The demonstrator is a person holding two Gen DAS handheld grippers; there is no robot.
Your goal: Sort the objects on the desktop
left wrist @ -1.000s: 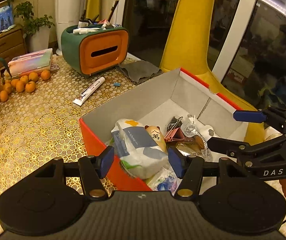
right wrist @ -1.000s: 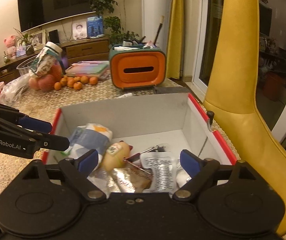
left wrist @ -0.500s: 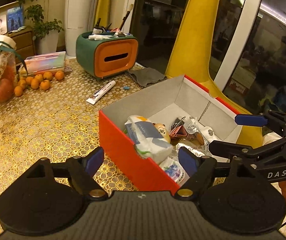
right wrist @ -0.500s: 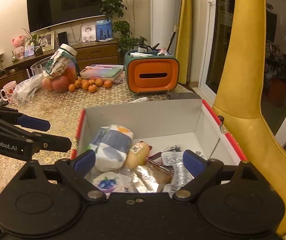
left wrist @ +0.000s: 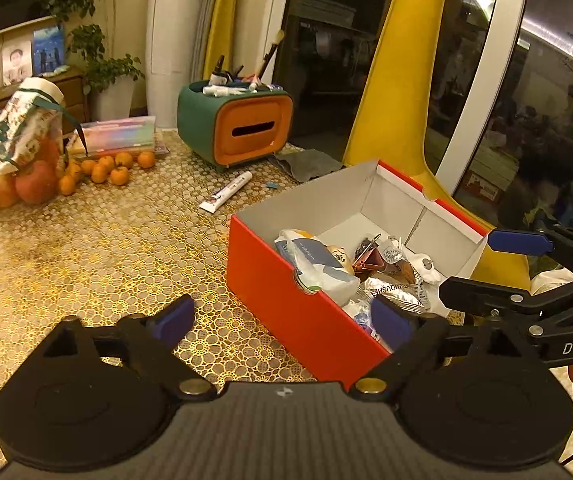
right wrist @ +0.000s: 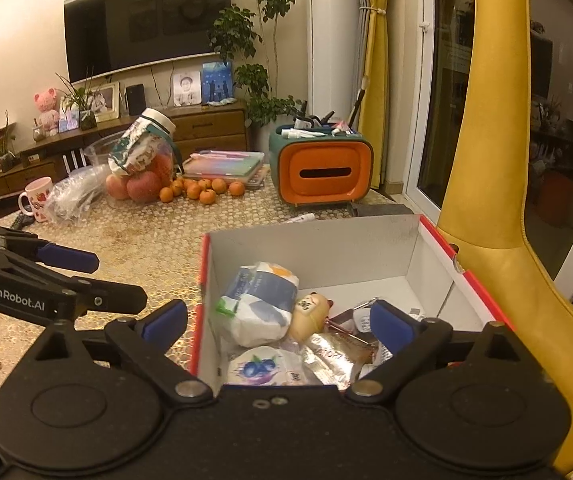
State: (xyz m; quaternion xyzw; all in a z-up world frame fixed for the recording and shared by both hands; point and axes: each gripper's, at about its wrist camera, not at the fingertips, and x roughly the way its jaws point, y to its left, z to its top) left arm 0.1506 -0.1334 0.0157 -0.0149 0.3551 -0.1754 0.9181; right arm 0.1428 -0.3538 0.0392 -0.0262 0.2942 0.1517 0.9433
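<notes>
The red box (left wrist: 286, 300) sits on the gold-patterned table (left wrist: 106, 248), packed with a white pouch (right wrist: 262, 300), a small figurine (right wrist: 312, 316) and foil packets. Left gripper (left wrist: 282, 318) and right gripper (right wrist: 278, 320) hover near the box, both spread wide and empty.

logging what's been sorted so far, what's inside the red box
The red box holds a white-and-blue pouch, a small cat figurine, a blueberry packet, a foil sachet and binder clips. Whatever lies beneath them is covered.
</notes>
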